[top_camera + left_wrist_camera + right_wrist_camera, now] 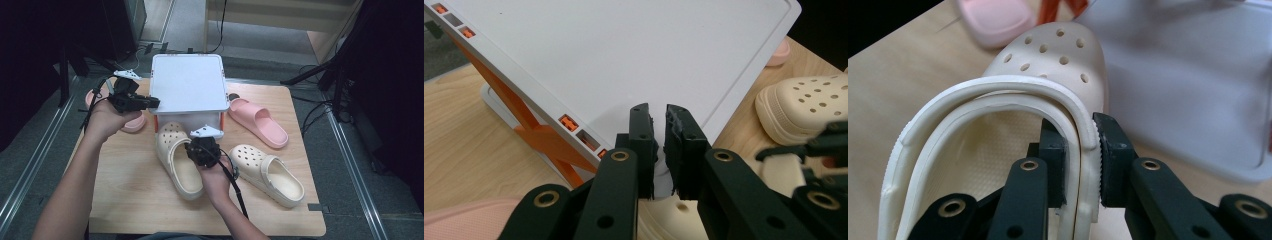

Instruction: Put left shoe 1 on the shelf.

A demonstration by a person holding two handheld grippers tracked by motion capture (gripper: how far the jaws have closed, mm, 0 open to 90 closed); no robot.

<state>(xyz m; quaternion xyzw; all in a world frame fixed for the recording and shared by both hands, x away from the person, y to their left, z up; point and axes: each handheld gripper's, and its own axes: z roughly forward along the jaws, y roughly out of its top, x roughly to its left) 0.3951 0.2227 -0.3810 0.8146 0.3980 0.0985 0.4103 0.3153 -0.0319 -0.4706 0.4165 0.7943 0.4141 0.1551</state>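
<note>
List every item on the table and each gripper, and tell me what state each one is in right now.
White lid: raised and tilted, edge clamped by left gripper.
Left gripper: shut on the white lid.
Right gripper: shut on the cream clog's rim.
Cream clog: upright, gripped at its side wall.
Second cream clog: flat on table, free.
Pink slide: flat on table, free.

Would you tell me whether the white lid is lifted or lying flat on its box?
Lifted. The lid tilts up, gripped at its edge by the left gripper, and the box's orange frame shows beneath it.
</note>
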